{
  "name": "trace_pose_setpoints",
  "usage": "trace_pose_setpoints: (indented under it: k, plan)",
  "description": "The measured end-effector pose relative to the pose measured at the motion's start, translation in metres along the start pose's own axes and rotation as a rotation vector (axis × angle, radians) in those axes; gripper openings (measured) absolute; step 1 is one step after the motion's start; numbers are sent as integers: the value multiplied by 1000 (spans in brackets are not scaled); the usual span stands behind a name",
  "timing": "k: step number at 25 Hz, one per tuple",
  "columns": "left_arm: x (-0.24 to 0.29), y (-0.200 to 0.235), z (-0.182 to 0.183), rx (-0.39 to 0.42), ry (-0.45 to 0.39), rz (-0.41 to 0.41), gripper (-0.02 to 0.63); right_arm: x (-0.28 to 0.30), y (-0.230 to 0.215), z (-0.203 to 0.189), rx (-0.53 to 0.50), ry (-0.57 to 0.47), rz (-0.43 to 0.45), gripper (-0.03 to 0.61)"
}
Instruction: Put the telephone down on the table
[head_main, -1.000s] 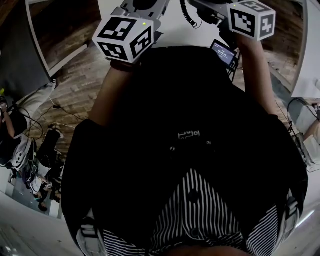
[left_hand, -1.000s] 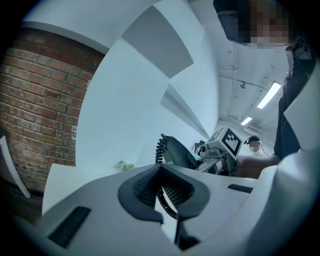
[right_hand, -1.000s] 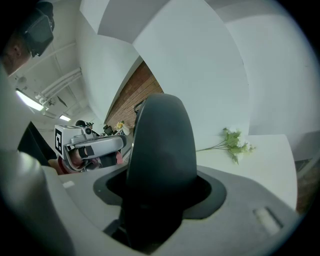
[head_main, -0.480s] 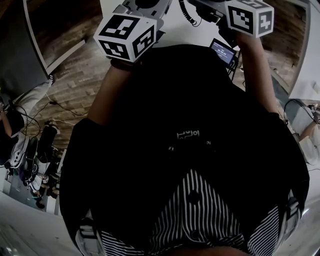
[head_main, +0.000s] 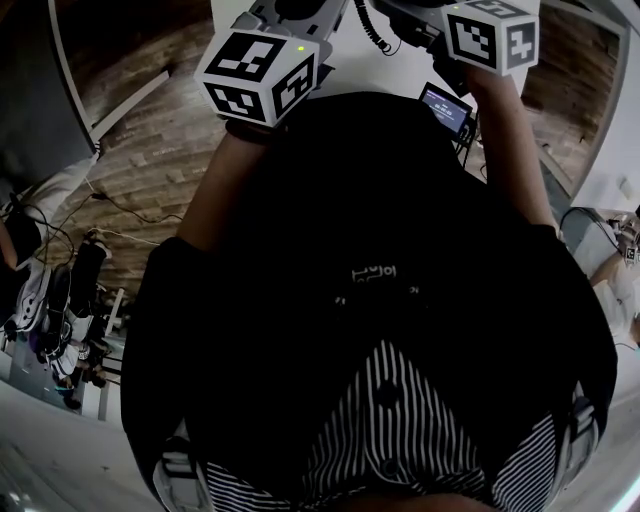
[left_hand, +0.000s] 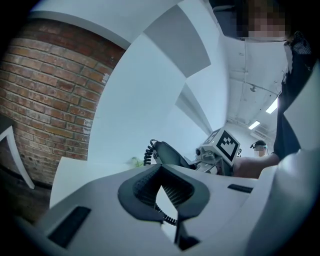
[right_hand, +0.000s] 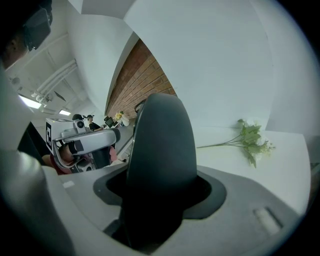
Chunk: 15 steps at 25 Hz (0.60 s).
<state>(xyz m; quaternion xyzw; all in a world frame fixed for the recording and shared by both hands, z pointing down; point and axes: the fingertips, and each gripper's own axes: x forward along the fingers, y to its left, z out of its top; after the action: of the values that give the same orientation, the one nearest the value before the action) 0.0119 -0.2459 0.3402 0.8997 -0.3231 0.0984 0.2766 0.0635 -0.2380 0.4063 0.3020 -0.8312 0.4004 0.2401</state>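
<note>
A dark telephone handset (right_hand: 160, 145) stands upright between the jaws of my right gripper (right_hand: 161, 192), which is shut on it above the white table (right_hand: 280, 150). In the left gripper view the same handset (left_hand: 169, 153) shows ahead with its coiled cord (left_hand: 148, 154), and the right gripper's marker cube (left_hand: 223, 144) is just behind it. My left gripper (left_hand: 160, 172) has its tips together, with nothing pinched that I can see. In the head view only the two marker cubes (head_main: 262, 75) (head_main: 490, 35) and a bit of cord (head_main: 372, 25) show; the jaws are cut off at the top edge.
A sprig of artificial flowers (right_hand: 251, 140) lies on the table to the right of the handset. A small lit screen (head_main: 447, 105) hangs under my right arm. A brick wall (left_hand: 45, 100) stands on the left. My own dark torso fills most of the head view.
The right marker cube has drifted slightly left in the head view and the left cube a little right. Nothing was grasped or let go.
</note>
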Motion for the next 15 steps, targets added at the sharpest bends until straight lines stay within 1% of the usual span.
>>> trace_pose_setpoints:
  k: [8,15]
  plan:
    - [8,2,0,-6,5,-3,9,8,-14,-8,14,24,-27,282]
    - [12,4,-3,-18,16,-1,9,17,-24,-13,23,48,-33,282]
